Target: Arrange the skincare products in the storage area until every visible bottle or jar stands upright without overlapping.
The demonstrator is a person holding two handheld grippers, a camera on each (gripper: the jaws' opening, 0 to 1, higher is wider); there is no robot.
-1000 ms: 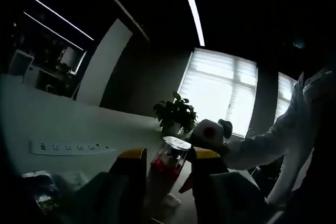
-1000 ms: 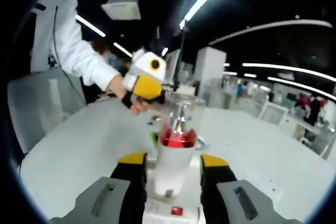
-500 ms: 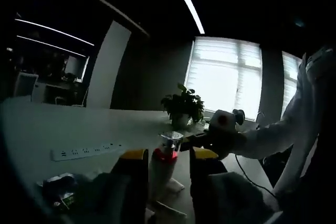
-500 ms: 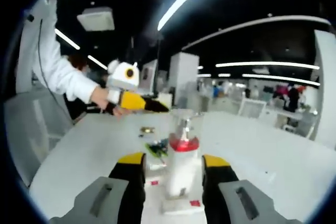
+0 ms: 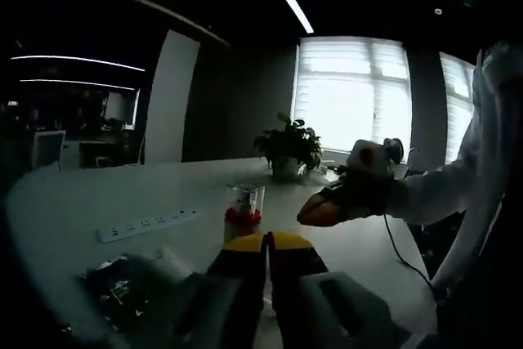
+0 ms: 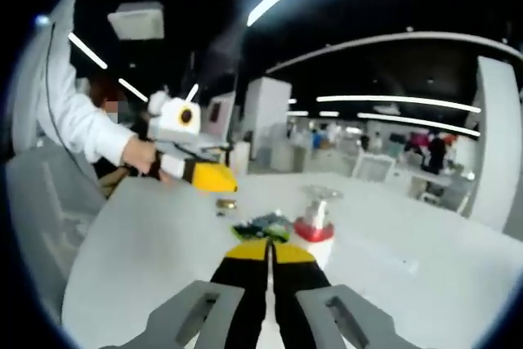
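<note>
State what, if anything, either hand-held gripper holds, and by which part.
Nothing: the left hand-held gripper and right hand-held gripper are shut and empty; the pump bottle stands free on the table.

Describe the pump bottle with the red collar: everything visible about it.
The pump bottle stands upright on the white table, just beyond the shut left gripper. It has a white body, red collar and clear cap over the pump. In the right gripper view it stands free past the shut right gripper; neither gripper visibly touches it.
</note>
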